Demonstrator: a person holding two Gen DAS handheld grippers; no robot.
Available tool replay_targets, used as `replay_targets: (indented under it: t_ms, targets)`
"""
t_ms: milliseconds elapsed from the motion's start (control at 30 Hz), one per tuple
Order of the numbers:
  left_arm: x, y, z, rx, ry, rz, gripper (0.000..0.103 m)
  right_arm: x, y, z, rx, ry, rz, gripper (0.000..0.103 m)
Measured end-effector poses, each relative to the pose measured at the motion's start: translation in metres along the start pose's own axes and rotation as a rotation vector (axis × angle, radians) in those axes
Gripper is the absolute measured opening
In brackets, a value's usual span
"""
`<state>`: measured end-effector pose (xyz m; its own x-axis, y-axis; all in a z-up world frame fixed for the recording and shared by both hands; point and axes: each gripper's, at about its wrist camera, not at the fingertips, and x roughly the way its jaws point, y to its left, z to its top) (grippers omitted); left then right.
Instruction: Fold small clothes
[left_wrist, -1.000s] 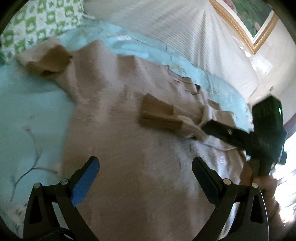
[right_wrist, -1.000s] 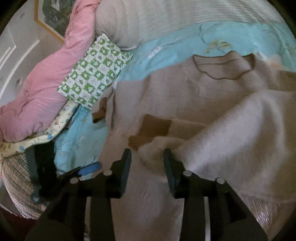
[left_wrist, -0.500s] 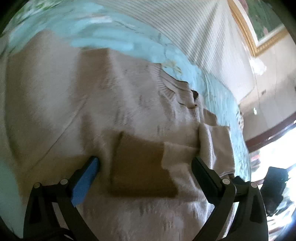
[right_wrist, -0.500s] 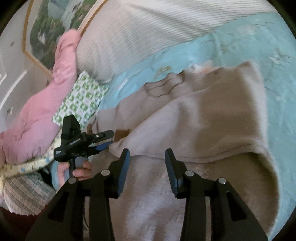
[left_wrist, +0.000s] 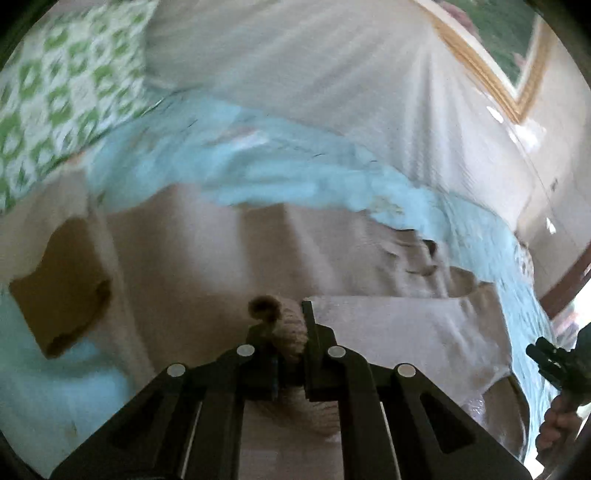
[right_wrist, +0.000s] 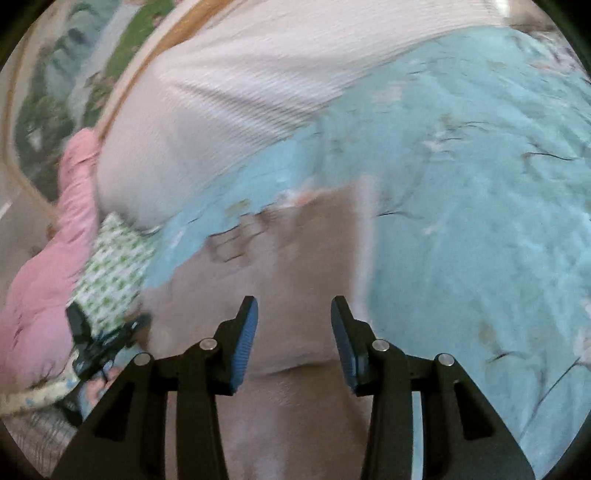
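A beige knit sweater (left_wrist: 332, 251) with brown cuffs lies spread on the light-blue bed sheet (left_wrist: 280, 173). My left gripper (left_wrist: 282, 325) is shut on a bunched fold of the sweater with a brown cuff end showing between its fingers. The other brown cuff (left_wrist: 62, 280) lies at the left. The sweater's folded right side (left_wrist: 413, 328) lies flat. In the right wrist view my right gripper (right_wrist: 293, 325) is open and empty above the sweater (right_wrist: 303, 266). The left gripper shows there at the far left (right_wrist: 99, 343).
A white striped pillow (left_wrist: 332, 66) and a green-checked pillow (left_wrist: 55, 85) lie at the head of the bed. A pink quilt (right_wrist: 44, 258) is piled at the left. A framed picture (left_wrist: 498, 44) hangs on the wall. The bare sheet (right_wrist: 480, 221) extends to the right.
My left gripper has closed on the sweater's sleeve end and lifted it. My right gripper has let go, opened wider and drawn away toward the sweater's right side.
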<state>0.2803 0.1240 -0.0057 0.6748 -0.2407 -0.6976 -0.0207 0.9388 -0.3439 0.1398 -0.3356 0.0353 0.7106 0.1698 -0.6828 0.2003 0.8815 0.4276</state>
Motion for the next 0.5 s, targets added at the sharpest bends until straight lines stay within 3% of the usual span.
replay_targets:
  t_ms: [33,167,333,367,400,500]
  targets:
    - [0.001,0.003,-0.002,-0.012,0.009,-0.013,0.007,0.001,-0.003,0.003,0.007,0.0,-0.013,0.043]
    - [0.005,-0.002,-0.008,0.005,0.026,-0.01,0.007,0.028,-0.005,0.02,-0.042,0.043,-0.122,0.062]
    - [0.007,0.0,-0.013,0.011,0.037,-0.002,0.007,0.077,-0.006,0.027,-0.101,0.17,-0.208,0.062]
    - [0.006,0.0,-0.012,0.012,0.038,-0.002,0.007,0.081,-0.004,0.027,-0.129,0.176,-0.205,0.055]
    - [0.007,-0.001,-0.011,0.013,0.044,-0.006,0.007,0.083,-0.002,0.029,-0.166,0.173,-0.211,0.006]
    - [0.007,-0.013,-0.008,0.022,0.048,-0.061,0.007,0.065,-0.01,0.049,-0.147,0.128,-0.21,0.008]
